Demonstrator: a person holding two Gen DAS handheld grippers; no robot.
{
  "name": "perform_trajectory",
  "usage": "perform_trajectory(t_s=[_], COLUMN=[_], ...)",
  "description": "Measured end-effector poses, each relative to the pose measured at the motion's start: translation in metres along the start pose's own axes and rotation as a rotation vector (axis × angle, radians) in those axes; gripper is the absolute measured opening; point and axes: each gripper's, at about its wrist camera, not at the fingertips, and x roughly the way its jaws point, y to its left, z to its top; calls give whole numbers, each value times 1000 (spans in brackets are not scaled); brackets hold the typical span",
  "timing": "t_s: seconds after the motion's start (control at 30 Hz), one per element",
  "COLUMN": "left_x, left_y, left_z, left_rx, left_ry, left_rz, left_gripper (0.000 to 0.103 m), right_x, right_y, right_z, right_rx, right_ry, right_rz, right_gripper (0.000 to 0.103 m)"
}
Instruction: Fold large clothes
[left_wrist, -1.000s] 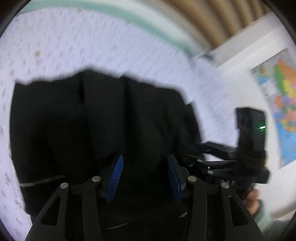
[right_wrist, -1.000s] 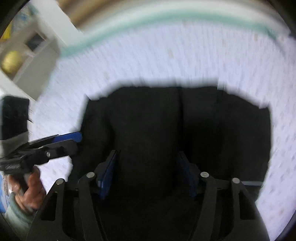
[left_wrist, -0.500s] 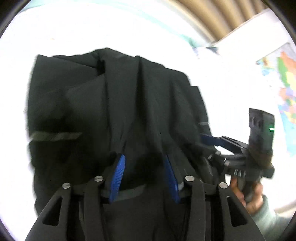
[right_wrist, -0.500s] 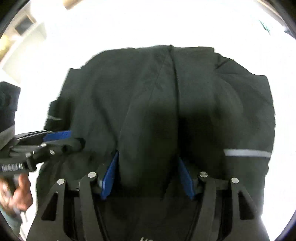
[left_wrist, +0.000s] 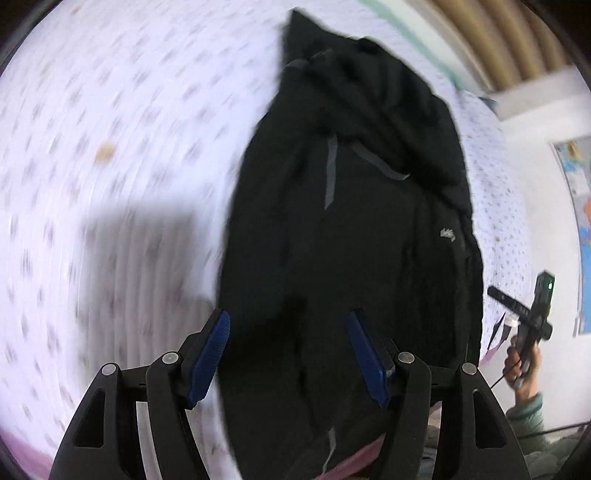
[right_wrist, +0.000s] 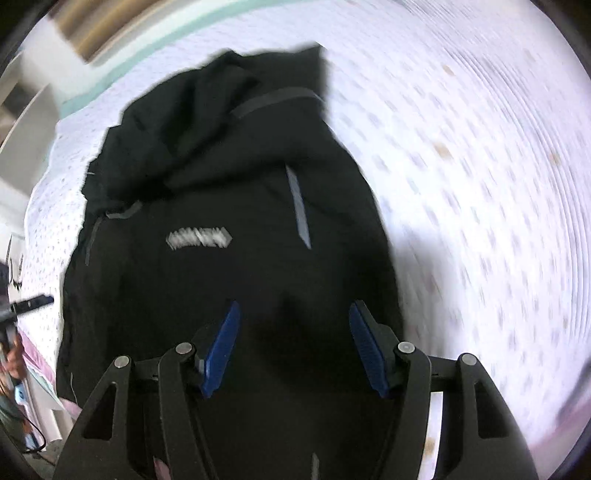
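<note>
A large black jacket (left_wrist: 351, 221) with grey reflective strips lies stretched lengthwise on a white bed sheet with small dots (left_wrist: 110, 147). It also shows in the right wrist view (right_wrist: 229, 229), with a white logo on it. My left gripper (left_wrist: 290, 350) is open and empty above the jacket's near end. My right gripper (right_wrist: 293, 345) is open and empty above the near end too. The right gripper also appears at the far right of the left wrist view (left_wrist: 517, 310), held in a hand.
The sheet (right_wrist: 480, 184) spreads wide on both sides of the jacket. A teal bed border (right_wrist: 147, 48) and wooden slats run at the back. A wall map (left_wrist: 580, 206) hangs at the right. A white shelf (right_wrist: 26, 122) stands at the left.
Both grippers have opened wider and pulled back from the jacket. The jacket now lies long and narrow on the sheet. The view is still blurred from motion.
</note>
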Motion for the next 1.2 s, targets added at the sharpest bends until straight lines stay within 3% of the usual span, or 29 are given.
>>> perform_trajectory(t_s=[0.13,0.23,0.3,0.4,0.43,0.47,0.5,0.57,0.63,0.7,0.8,0.83,0.9,1.0,1.2], left_x=[18,27,37,45,45,44,38,20,9,11,31,37,45,54,51], left_y=[10,15,15,2,-2,-7,-14,-28,-38,-45,-46,-45,-41,-33,-29], left_z=[-22,-34,-38,-38,-37,-36,-34,-29,-25,-22,-25,-28,-37,-53,-56], left_rx=[-63,-92,-91,-54,-43,-43,-49,-45,-28,-16,-2,-4,-6,-5,-22], left_ry=[33,75,109,125,126,123,106,50,21,30,88,108,142,188,180], left_rz=[18,-25,-35,-42,-75,-122,-221,-390,-465,-451,-323,-290,-252,-209,-207], left_gripper=[67,67,67,68,68,68,68,68,68,68,68,68,68,68,68], right_x=[7,0,-1,7,9,9,7,-6,-25,-31,-12,-7,5,5,0], right_y=[-26,-37,-45,-50,-47,-42,-37,-28,-21,-16,-18,-19,-26,-29,-49], right_z=[-31,-48,-60,-77,-82,-85,-86,-85,-82,-78,-81,-83,-91,-103,-105], right_rx=[79,97,99,120,110,87,65,52,49,52,73,73,116,122,114], right_ry=[61,84,117,178,184,189,189,159,102,85,135,109,153,156,174], right_rz=[-13,-34,-52,-7,-2,1,4,81,201,256,214,205,215,214,79], right_gripper=[62,62,62,61,58,45,39,38,37,37,37,38,38,39,49])
